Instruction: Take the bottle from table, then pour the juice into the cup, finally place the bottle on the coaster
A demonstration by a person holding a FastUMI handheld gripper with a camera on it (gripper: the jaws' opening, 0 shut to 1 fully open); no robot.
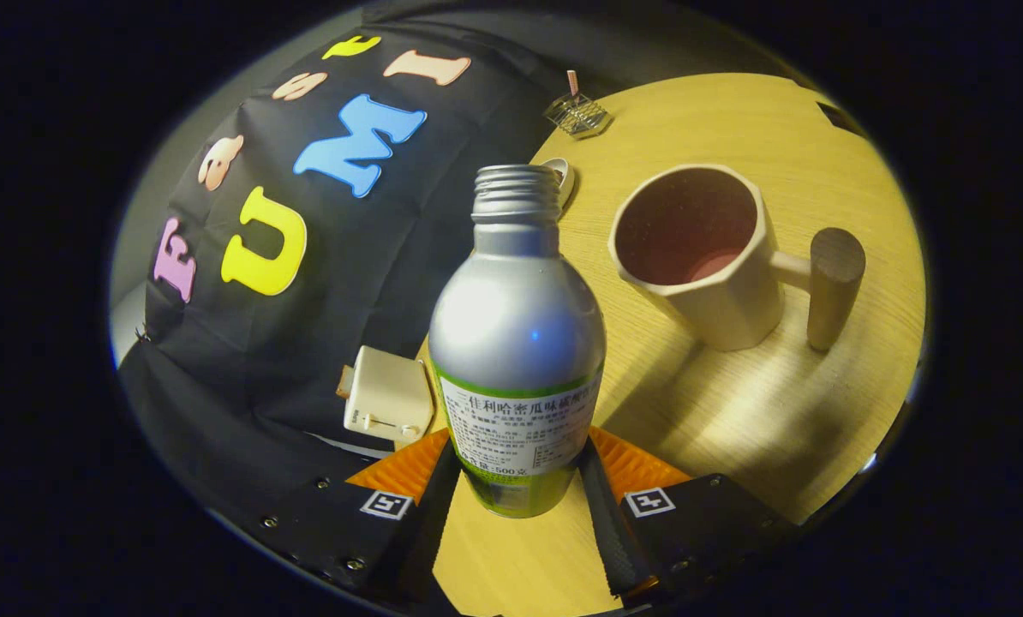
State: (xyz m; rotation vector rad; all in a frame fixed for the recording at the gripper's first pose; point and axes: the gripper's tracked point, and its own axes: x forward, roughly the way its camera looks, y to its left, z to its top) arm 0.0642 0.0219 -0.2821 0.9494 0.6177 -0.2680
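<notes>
looks like a staged recording booth rather than a real home: black cloth wall [306,343] draped right behind a small round wooden table [734,411], harsh spot lighting, and a little white box [387,396] sitting at the table's edge

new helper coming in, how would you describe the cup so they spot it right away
Start at the round wooden table. The silver bottle sits between the gripper fingers, which press its sides; the cup stands beyond it, to the right. It is the pale, faceted mug with a dark reddish inside and a wooden peg handle.
</notes>
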